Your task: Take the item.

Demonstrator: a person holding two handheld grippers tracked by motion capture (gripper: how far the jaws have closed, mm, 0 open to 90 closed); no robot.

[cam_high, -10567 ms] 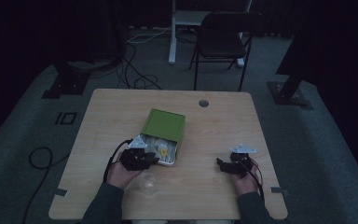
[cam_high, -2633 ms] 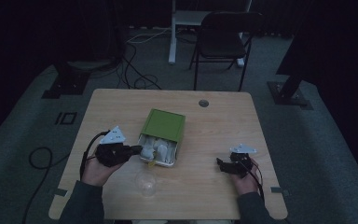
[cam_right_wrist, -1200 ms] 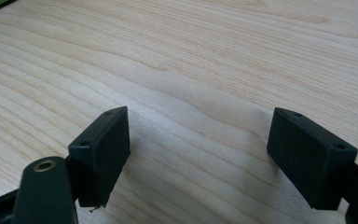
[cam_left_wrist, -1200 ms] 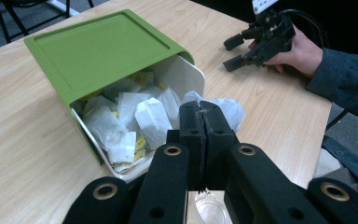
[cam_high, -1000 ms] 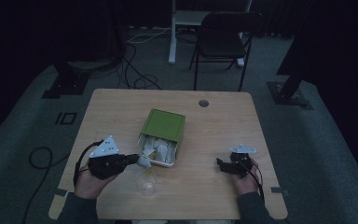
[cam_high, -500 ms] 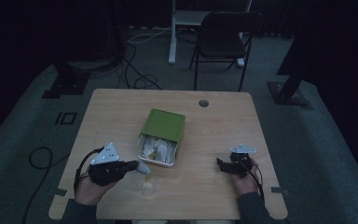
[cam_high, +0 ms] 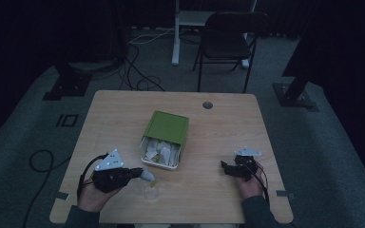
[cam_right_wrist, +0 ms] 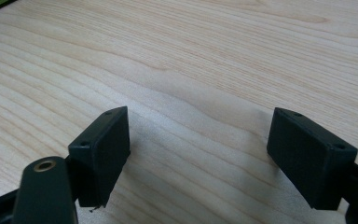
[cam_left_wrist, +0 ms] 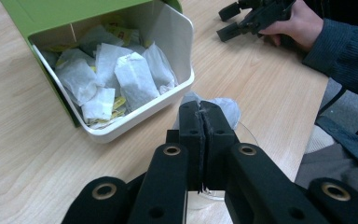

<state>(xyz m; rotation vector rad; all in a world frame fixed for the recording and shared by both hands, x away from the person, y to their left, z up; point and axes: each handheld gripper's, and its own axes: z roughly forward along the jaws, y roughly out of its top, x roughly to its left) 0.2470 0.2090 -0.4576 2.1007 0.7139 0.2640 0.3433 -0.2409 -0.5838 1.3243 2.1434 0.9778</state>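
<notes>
The wooden surface carries a green box lying on its side near the middle, its white open front turned toward the person and packed with white tea bags, some showing yellow tags. Behind the surface stands a dark chair on the grey floor. Near the front edge, left of centre, a clear glass stands just in front of the box. The left tongs hover just above and beside the glass, their jaws pressed together on a tea bag, which bulges out beyond the jaw tips over the rim of the glass in the left gripper view. That held tea bag sits between the box's open front and the glass, clear of the box. The right tongs rest low over the surface at the right side, well apart from the box and the glass, their jaws standing wide apart with bare wood between them in the right gripper view.
</notes>
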